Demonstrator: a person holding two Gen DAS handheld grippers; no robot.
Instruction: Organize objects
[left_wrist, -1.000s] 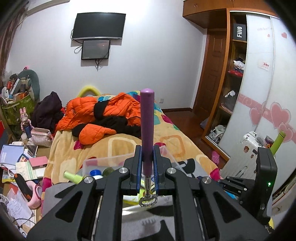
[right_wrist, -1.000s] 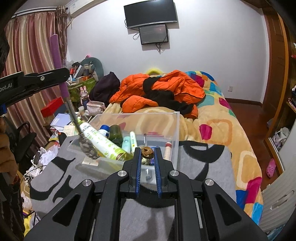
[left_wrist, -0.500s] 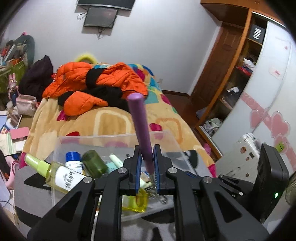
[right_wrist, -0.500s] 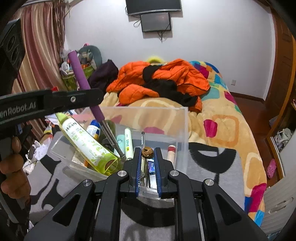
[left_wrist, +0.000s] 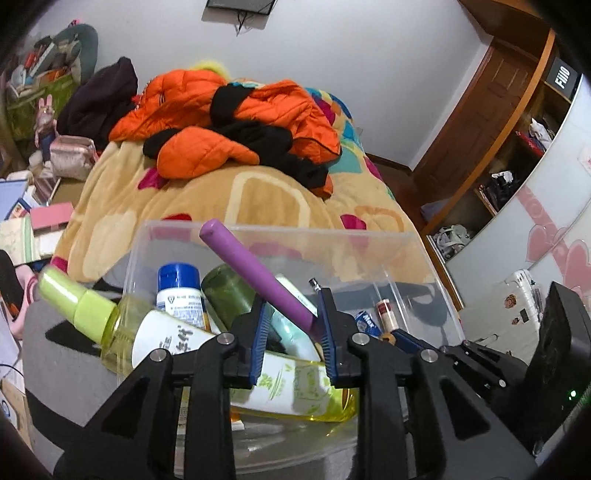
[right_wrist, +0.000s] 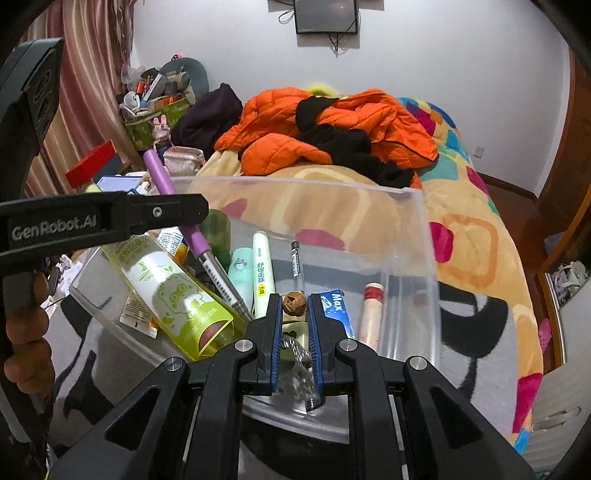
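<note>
A clear plastic bin (right_wrist: 413, 206) sits on a grey-and-black blanket (right_wrist: 476, 332) at the foot of a bed (right_wrist: 461, 236) covered with a yellow patterned quilt. On the bed lies a heap of orange and black jackets (left_wrist: 229, 122). Behind it are a white wall, a wall-mounted monitor (right_wrist: 325, 14) and striped curtains (right_wrist: 85, 74); a wooden wardrobe with sliding doors (left_wrist: 546, 155) stands to the side, and a cluttered corner of bags and boxes (right_wrist: 155, 96) is beside the bed.

The left hand-held gripper (left_wrist: 291, 325) is released, its blue pads spread wider than the purple-handled tool (left_wrist: 255, 273) that leans tilted between them, lower end down in the bin. The right hand-held gripper (right_wrist: 295, 332) hangs over the bin's near edge, its jaws narrowly apart around a small brown ball (right_wrist: 293, 302); whether the pads press on it cannot be told.

Inside the bin lie a yellow-green spray bottle (right_wrist: 173, 291), a blue-capped white bottle (left_wrist: 179, 288), a dark green bottle (left_wrist: 225, 291), a pale green tube (right_wrist: 263, 266), a pen (right_wrist: 296, 262), a blue "Max" packet (right_wrist: 338, 306) and a red-capped tube (right_wrist: 369, 314).
</note>
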